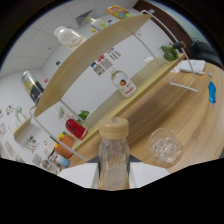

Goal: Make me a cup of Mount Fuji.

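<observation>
clear bottle (113, 152) between the fingers

Clear bottle (113, 155) with tan cap, red can (76, 128), light wood shelf (95, 42), blue pen (212, 92)

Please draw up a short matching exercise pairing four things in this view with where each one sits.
Things:
1. clear bottle with a tan cap
2. clear glass cup
3. red can
4. blue object

Places:
A. on the wooden table beside the bottle
B. on the low wooden shelf, lying on its side
C. between the gripper's jaws, close to the camera
D. far along the wooden table, past the wire shelf frame

Pairs: 1-C, 2-A, 3-B, 4-D
</observation>
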Tool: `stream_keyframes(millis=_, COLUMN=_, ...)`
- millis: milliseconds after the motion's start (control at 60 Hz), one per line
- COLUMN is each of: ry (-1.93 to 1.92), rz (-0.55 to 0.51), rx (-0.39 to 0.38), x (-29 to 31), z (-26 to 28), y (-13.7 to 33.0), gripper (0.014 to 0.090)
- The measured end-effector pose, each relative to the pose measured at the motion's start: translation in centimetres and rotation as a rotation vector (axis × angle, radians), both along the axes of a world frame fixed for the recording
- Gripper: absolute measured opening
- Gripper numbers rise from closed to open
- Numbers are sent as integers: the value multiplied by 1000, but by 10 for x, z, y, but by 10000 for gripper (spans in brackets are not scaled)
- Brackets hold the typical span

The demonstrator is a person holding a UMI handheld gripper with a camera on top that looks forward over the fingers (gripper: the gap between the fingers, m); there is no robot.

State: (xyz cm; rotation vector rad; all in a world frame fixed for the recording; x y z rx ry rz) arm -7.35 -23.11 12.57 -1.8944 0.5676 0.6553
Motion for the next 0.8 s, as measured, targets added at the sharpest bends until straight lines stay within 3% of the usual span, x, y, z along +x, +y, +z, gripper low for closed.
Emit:
stream_keyframes(millis=217, ry=573, rz=-108, rx=-42, x=0, z=-3, y=13, gripper=403)
stream_keyframes(millis=450, ry=1009, rz=-153, rx=-39, x=5, z=10, y=18, gripper=400)
stream_keyframes(millis=800, ry=1125, rz=-138, rx=-30, x=9, z=21, y=16, gripper=402)
